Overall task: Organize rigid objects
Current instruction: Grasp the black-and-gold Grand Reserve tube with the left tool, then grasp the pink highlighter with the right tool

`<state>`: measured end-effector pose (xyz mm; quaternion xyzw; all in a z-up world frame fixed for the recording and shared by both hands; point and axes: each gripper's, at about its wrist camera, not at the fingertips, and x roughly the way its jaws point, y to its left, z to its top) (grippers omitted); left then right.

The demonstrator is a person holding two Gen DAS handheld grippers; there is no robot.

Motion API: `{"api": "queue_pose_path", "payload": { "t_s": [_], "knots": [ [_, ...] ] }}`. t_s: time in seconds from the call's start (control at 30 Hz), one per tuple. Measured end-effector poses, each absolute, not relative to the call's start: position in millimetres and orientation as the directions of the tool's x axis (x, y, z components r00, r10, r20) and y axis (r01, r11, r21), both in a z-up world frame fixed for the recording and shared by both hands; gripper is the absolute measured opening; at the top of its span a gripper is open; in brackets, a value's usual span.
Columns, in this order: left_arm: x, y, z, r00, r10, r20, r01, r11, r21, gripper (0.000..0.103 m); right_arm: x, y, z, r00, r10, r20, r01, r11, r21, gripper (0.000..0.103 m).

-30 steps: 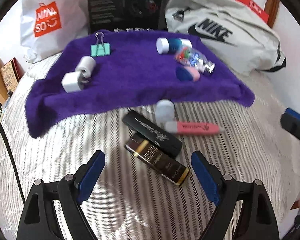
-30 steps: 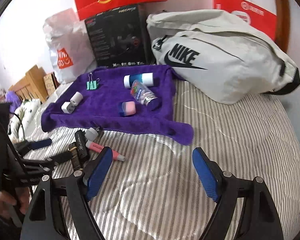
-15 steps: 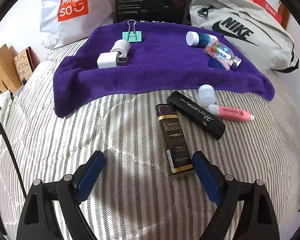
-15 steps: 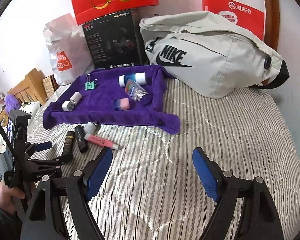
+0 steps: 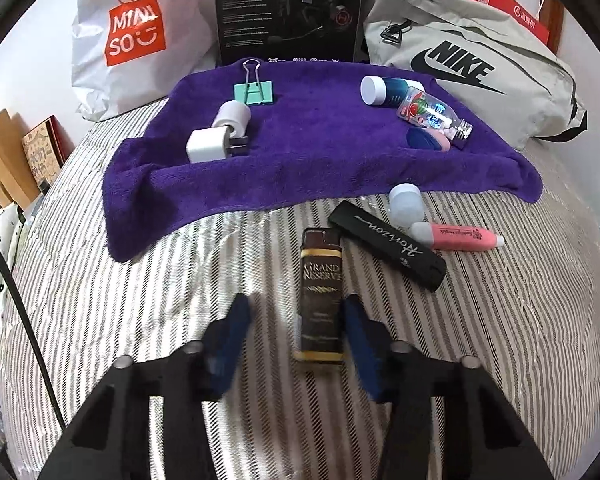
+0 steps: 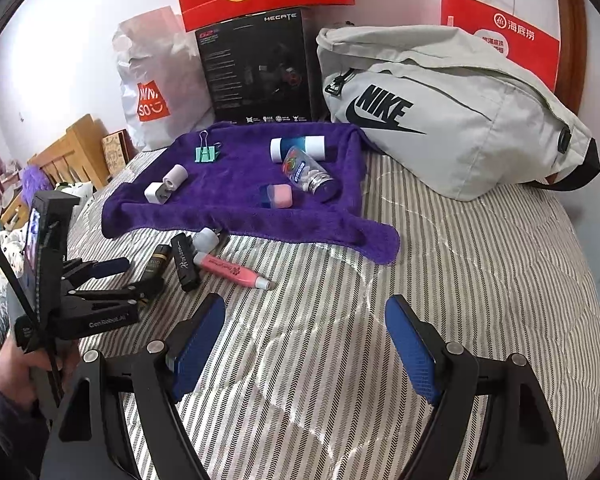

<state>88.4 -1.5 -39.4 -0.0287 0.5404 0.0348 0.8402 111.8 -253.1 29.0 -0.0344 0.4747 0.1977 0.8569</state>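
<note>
Left gripper (image 5: pixel 296 320), lower centre of the left wrist view: its jaws are straddling the near end of the brown "Grand Reserve" lighter (image 5: pixel 321 296), the right pad just beside it, the left pad apart and blurred; the jaws are spread and nothing is pinched yet, a stance that suggests a pick-up is being prepared. The lighter is lying lengthwise on the striped bed (image 5: pixel 140 300), in line with the fingers, which suits a grasp across its narrow sides.

Right gripper (image 6: pixel 304 344), bottom of the right wrist view: jaws are spread wide over bare bedding, holding nothing, apparently waiting.

Centre right of the left wrist view: a black case lettered "Horizon" (image 5: pixel 386 246), a pink highlighter (image 5: pixel 456 237) whose print is too small to read, and a pale cap (image 5: pixel 406 202) are lying loose, probably awaiting sorting.

Upper centre: the purple towel (image 5: pixel 320 160) is serving, by appearance, as the collecting area, carrying a white charger plug (image 5: pixel 210 146), a green binder clip (image 5: pixel 254 90) and a small clear bottle (image 5: pixel 434 116).

Top of frame: a "MINISO" bag (image 5: pixel 134 30), a black "Hecate" box (image 6: pixel 256 68), a grey "Nike" bag (image 5: pixel 472 68).
</note>
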Motion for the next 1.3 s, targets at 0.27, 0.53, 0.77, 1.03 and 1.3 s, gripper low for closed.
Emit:
{"api": "queue_pose_path", "payload": {
  "t_s": [0.27, 0.53, 0.77, 1.03, 1.3],
  "knots": [
    [94.4, -6.4, -40.0, 0.435, 0.019, -0.900, -0.049, 0.999, -0.003, 0.025, 118.4, -244.2, 13.5, 0.434, 0.364, -0.824, -0.396, 0.899, 0.188, 0.082],
    [97.2, -3.9, -40.5, 0.451, -0.007, -0.892, -0.035, 0.999, -0.025, 0.023, 121.1, -217.0, -10.5, 0.381, 0.352, -0.855, -0.454, 0.877, 0.159, 0.082],
    [86.2, 15.6, -36.8, 0.454, -0.117, -0.883, -0.052, 0.986, -0.157, 0.023, 122.6, -207.1, -10.7, 0.371, 0.395, -0.841, -0.485, 0.854, 0.187, 0.082],
    [82.1, 16.8, -38.3, 0.461, -0.093, -0.882, -0.041, 0.991, -0.126, 0.023, 145.0, -175.5, -26.7, 0.333, 0.412, -0.848, -0.585, 0.795, 0.157, 0.082],
    [82.9, 16.5, -37.8, 0.460, -0.100, -0.882, -0.035, 0.991, -0.131, 0.023, 154.4, -142.6, -50.3, 0.341, 0.342, -0.876, -0.707, 0.707, 0.001, 0.073]
  ]
}}
